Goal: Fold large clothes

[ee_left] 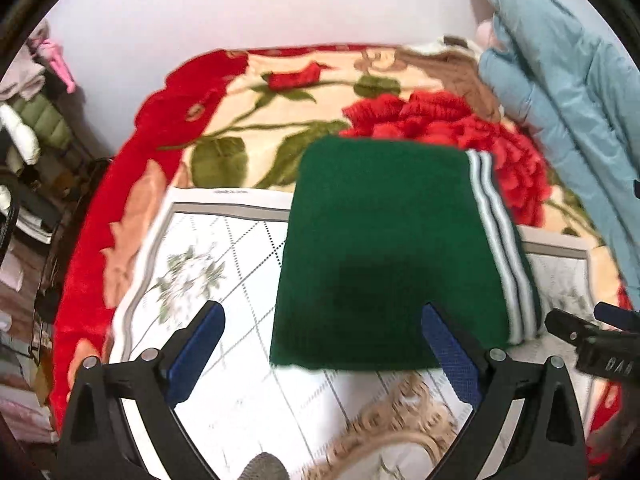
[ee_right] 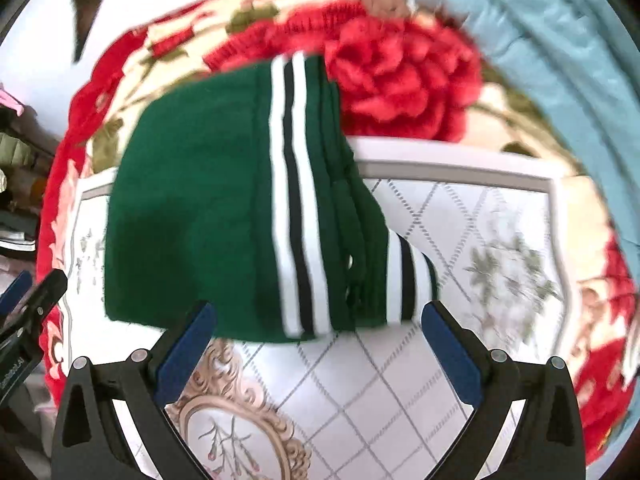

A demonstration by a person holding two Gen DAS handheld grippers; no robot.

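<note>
Both blue-padded fingers [ee_left: 196,356] of the left gripper [ee_left: 322,354] and right gripper [ee_right: 318,350] are spread, released, over bare white quilt [ee_right: 360,408] at the folded green sweater's [ee_left: 384,248] near edge; striped cuffs [ee_right: 296,200] are stacked along its right edge.

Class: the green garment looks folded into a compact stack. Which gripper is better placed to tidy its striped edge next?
Probably the right gripper: open, it faces the green garment at its striped edge. The left gripper, also open, faces the plain side.

I was looking into a home bedroom — a bed under a plush rose-print blanket [ee_left: 256,112], a white floral quilted cloth [ee_right: 460,240] spread over it, a pale blue padded coat [ee_left: 560,92] alongside, and clothes heaped on a rack [ee_left: 36,120] beside a plain wall [ee_left: 240,4].
</note>
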